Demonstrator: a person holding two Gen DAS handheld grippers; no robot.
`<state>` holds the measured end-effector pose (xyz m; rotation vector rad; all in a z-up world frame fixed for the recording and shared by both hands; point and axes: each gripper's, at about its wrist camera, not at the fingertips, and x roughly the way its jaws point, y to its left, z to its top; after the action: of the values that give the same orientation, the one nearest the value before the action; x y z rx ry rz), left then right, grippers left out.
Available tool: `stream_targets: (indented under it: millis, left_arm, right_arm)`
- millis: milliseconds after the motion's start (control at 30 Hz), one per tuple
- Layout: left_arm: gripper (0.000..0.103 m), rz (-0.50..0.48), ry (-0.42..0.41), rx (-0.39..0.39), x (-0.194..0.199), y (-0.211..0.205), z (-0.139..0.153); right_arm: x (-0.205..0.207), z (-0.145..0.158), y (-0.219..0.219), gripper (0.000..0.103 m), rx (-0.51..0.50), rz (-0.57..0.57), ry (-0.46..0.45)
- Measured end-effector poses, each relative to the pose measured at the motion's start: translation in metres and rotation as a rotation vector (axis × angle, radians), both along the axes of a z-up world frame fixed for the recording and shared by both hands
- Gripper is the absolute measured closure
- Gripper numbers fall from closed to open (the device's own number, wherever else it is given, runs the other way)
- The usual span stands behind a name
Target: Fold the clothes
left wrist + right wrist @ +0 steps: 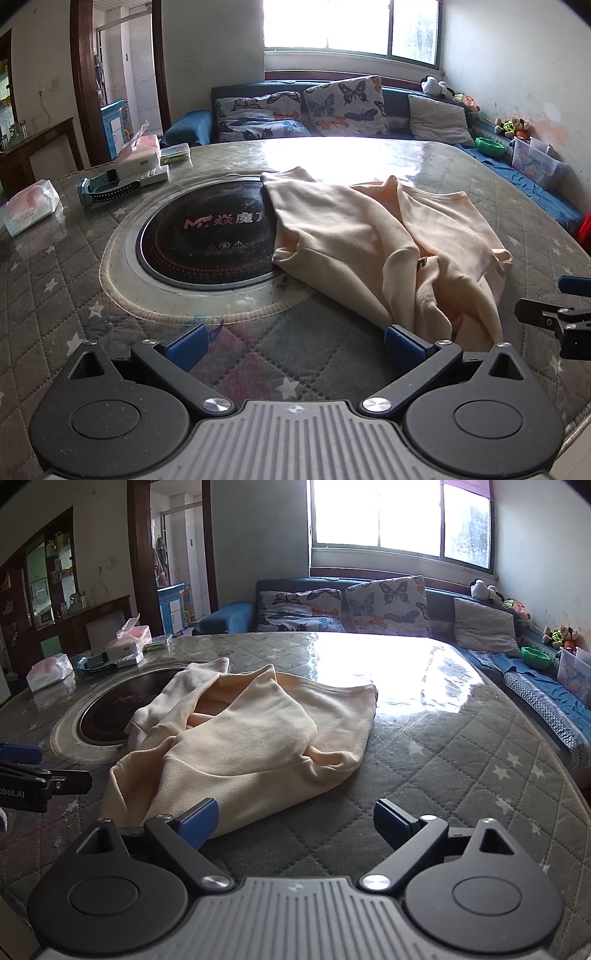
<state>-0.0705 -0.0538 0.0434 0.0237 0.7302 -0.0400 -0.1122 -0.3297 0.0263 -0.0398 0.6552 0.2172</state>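
A cream garment (pixel 388 240) lies crumpled on the quilted round table (pixel 55 280), partly over the black cooktop (pixel 207 236). My left gripper (pixel 295 343) is open just short of the garment's near hem, its right pad beside the cloth edge, nothing between the fingers. In the right wrist view the same garment (pixel 251 738) sits ahead and left. My right gripper (pixel 295 821) is open wide, its left pad at the garment's near edge, bare table between the fingers. The right gripper's fingers (pixel 554 314) show at the left view's right edge.
Tissue packs (pixel 29 210), a box (pixel 140 162) and a blue watch (pixel 107 188) sit at the table's far left. A sofa with butterfly cushions (pixel 343 103) runs behind the table. Glare from the window covers the table's far middle (pixel 388 664).
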Motion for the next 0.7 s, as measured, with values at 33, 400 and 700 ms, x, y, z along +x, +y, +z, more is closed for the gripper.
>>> stream_targets:
  millis: [33,400,700]
  left_arm:
    - [0.0,0.0,0.002,0.002,-0.001,-0.001,0.0]
    - [0.0,-0.009,0.008,0.009,0.0,-0.004,0.001]
    - [0.0,-0.017,-0.022,0.026,0.014,-0.004,0.01]
  right_arm:
    - [-0.001,0.0,0.0,0.01,0.001,0.001,0.0]
    - [-0.001,-0.001,0.002,0.015,0.014,0.014,0.012]
    - [0.012,0.003,0.006,0.019,0.01,0.039,0.022]
